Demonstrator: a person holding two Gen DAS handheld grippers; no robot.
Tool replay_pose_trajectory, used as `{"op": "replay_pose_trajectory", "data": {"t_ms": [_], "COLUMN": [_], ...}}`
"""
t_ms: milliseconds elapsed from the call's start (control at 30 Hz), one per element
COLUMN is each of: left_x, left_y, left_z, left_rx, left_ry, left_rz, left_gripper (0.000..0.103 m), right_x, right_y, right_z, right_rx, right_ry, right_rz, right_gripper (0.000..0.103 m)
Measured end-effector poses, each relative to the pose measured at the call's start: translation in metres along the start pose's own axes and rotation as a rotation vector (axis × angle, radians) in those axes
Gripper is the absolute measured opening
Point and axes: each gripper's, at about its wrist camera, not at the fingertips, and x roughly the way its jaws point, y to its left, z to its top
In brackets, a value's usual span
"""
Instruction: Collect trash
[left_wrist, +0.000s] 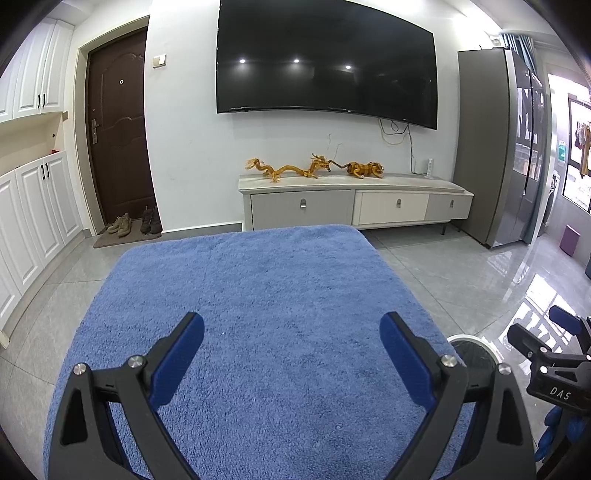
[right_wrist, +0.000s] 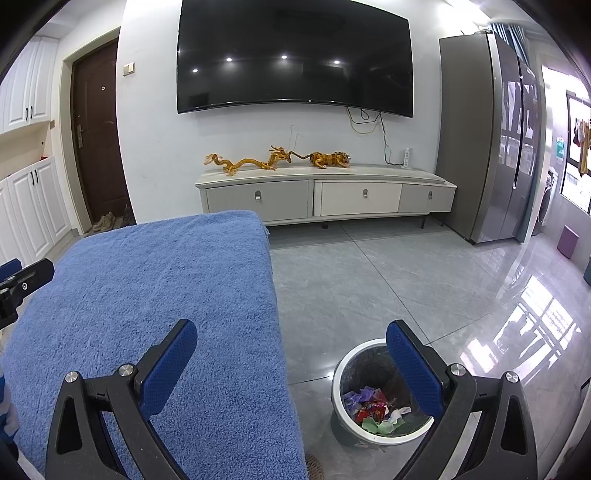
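Below the right gripper (right_wrist: 291, 354), splayed, trash (right_wrist: 373, 408) fills the bin (right_wrist: 341, 369).

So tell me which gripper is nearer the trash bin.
Right. The right gripper hangs open just above the trash bin, one finger over its rim. The left gripper is open over the blue towel, with the bin off to its right.
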Motion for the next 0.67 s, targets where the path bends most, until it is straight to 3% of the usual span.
{"op": "replay_pose_trajectory", "data": {"t_ms": [667], "left_x": [0.0073], "left_y": [0.0035], "left_z": [-0.0048], "left_rx": [-0.001], "left_ry": [0.027], "left_rz": [-0.011], "left_gripper": [0.096], "right_x": [-0.0018], "right_y": [-0.0026], "right_z": [-0.0024], "right_rx": [0.01], "right_ry": [-0.002], "right_rz": [-0.009], "right_gripper": [0.103]}}
